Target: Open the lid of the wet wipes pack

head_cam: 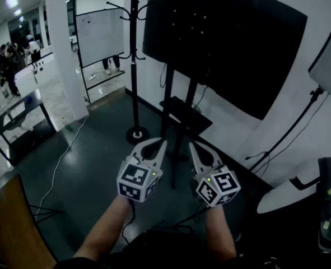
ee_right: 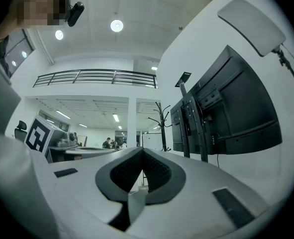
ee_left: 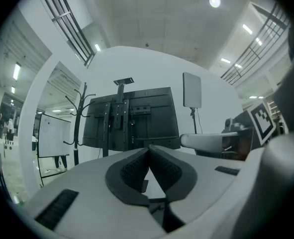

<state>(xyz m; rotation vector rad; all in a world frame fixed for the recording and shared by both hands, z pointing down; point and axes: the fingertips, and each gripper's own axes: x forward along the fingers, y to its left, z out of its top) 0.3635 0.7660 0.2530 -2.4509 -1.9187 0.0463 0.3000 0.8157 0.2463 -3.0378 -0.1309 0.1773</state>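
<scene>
White plastic left gripper (head_cam: 163,144) at 7 o'clock and matching right gripper (head_cam: 191,145) at 5 o'clock hover level, fingers (ee_left: 132,171) pressed together, empty. The wet wipes pack is in no view; best find it first.

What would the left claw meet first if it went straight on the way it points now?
Probably the black screen: the shut left claw aims at its lower edge. Nothing nearer shows in that line, but depth is unclear.

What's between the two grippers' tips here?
Head view: only the screen stand's post and dark floor behind; the left gripper and right gripper, both shut, hold nothing.
</scene>
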